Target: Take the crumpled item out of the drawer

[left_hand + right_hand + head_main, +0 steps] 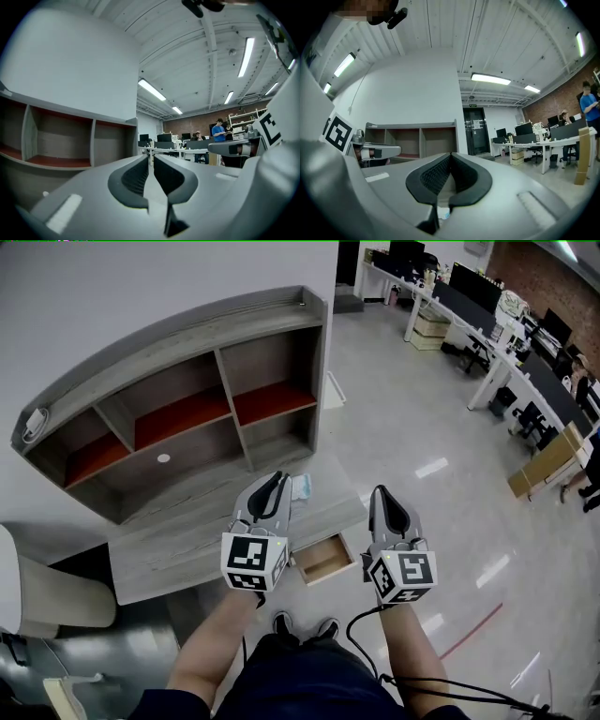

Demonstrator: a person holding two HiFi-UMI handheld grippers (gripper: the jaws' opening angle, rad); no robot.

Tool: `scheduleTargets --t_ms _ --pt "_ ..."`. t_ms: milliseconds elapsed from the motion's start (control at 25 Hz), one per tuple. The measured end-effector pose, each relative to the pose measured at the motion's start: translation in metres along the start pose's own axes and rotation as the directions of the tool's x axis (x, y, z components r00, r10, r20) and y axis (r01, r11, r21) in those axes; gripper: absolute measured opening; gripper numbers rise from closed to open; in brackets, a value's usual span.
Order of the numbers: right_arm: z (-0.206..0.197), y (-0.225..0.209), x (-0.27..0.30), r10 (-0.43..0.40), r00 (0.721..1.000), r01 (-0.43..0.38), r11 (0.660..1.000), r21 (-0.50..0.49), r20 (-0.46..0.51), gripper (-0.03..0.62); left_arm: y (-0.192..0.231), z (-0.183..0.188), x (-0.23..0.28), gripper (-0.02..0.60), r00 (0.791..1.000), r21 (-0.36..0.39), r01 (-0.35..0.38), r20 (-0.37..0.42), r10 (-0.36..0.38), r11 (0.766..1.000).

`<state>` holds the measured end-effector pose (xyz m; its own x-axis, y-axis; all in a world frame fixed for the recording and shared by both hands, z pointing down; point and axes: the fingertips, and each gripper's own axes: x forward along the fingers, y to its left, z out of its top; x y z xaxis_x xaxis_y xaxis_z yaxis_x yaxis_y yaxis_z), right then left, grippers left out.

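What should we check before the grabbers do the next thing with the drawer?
1. Drawer pulled out: ok.
2. Crumpled item inside the drawer: not ok; the part that shows looks bare.
3. Pale blue thing lies on the desk top, beside the left gripper. Whether it is the crumpled item: cannot tell.
4. Left gripper empty: ok; its jaws stand a thin gap apart with nothing between them.
5. Right gripper empty: ok; its jaws meet at the tips and hold nothing.
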<state>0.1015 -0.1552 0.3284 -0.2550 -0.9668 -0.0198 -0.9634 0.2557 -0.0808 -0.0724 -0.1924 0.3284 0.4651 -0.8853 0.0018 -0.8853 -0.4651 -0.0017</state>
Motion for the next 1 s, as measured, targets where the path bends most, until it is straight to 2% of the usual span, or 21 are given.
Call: scheduleTargets --t_ms 80,360,1000 --pt "0.007 0.004 -0.002 0.01 1.0 -0.01 1.0 -0.01 0.013 0.006 0.003 0.008 -0.007 0.009 1.0 0.0 -0.012 0.021 0.012 1.0" --pt "0.022 0.013 -0.003 0.04 0.998 -0.039 0.999 -0.034 0.041 0.006 0.014 0.022 -0.021 0.005 0.997 0.03 -0.051 0.052 0.049 0.998" --pt "0.013 0.018 0.002 0.084 0.996 -0.083 0.995 -0.047 0.027 0.006 0.034 0.013 -0.022 0.005 0.996 0.001 -0.088 0.033 0.088 0.996"
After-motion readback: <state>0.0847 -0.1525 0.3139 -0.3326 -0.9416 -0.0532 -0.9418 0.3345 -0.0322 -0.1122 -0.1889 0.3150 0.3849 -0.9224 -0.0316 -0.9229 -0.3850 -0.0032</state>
